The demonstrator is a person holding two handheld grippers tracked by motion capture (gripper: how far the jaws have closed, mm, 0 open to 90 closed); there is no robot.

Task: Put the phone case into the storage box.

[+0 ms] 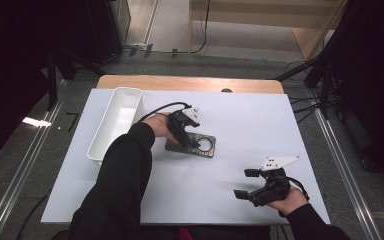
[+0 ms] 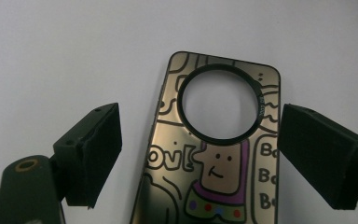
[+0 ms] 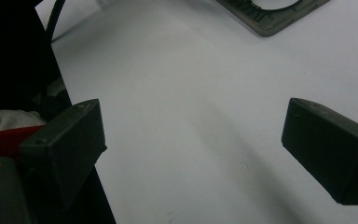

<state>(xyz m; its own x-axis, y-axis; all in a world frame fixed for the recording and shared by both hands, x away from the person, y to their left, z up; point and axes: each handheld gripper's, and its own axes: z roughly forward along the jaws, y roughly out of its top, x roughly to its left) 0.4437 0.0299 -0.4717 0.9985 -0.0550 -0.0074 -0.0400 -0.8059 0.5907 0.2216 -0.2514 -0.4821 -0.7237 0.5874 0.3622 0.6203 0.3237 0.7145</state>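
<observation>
black blocky left gripper (image 2: 200,154) straddles glossy phone case (image 2: 214,154).

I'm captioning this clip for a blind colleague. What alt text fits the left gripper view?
A gold phone case with cartoon doodles and a large round camera cutout lies flat on a white table, between the open black jaws of the left tool. Neither pad touches it.

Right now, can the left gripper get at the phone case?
Probably yes: the left gripper stands open over the phone case, which lies flat between its jaws with nothing in the way.
</observation>
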